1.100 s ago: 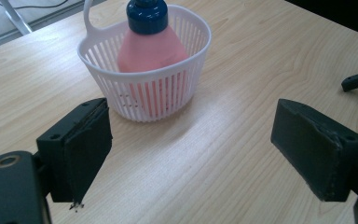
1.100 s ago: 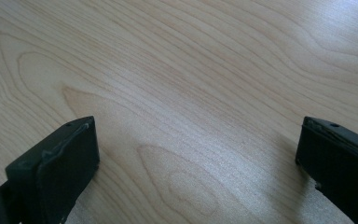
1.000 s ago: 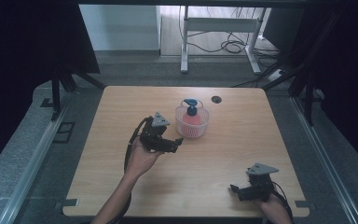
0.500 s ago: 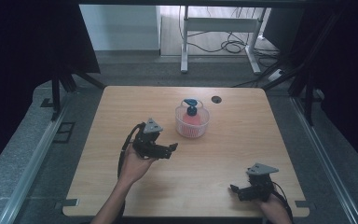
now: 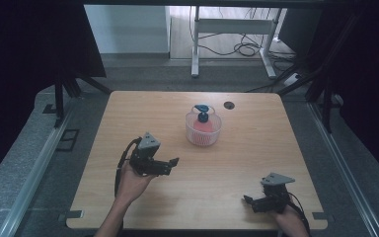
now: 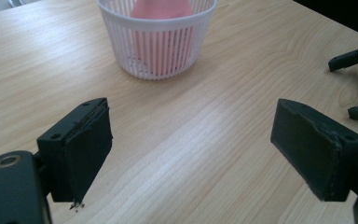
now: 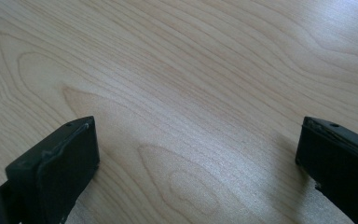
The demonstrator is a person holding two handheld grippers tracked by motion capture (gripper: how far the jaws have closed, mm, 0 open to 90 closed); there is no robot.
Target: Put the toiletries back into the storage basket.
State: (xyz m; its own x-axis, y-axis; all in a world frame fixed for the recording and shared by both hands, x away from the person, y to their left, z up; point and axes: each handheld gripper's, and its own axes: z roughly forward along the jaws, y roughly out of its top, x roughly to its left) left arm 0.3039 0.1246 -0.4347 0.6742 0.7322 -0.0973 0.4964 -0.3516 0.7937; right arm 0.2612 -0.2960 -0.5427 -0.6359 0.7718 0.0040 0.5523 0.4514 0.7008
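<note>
At the table's near edge the right gripper (image 5: 251,201) rests low on the wood by the near right corner, held in the person's right hand (image 5: 290,222), with a grey three-cornered plate on top and its fingers pointing left. In the right gripper view its two black fingers (image 7: 56,163) stand wide apart with bare wood grain between them.

Farther in and to the left, the left gripper (image 5: 170,165) is held above the table in the left hand (image 5: 131,180), the forearm coming up from the bottom edge. It points right and slightly away, toward the basket. Its fingers (image 6: 81,149) are also spread wide, with nothing between them.

Beyond it, near the middle of the table and a little toward the far side, stands a small round white basket (image 5: 203,131) with slatted walls. Inside is a pink object (image 5: 204,126) topped by a blue piece (image 5: 202,109); what it is cannot be told. A small dark round thing (image 5: 228,104) lies on the wood just beyond and to the right of the basket.

The table (image 5: 128,113) is light wood with rounded corners. Behind it are a grey floor, a white metal frame (image 5: 237,27) and loose cables (image 5: 249,49), with dark curtains on both sides.
</note>
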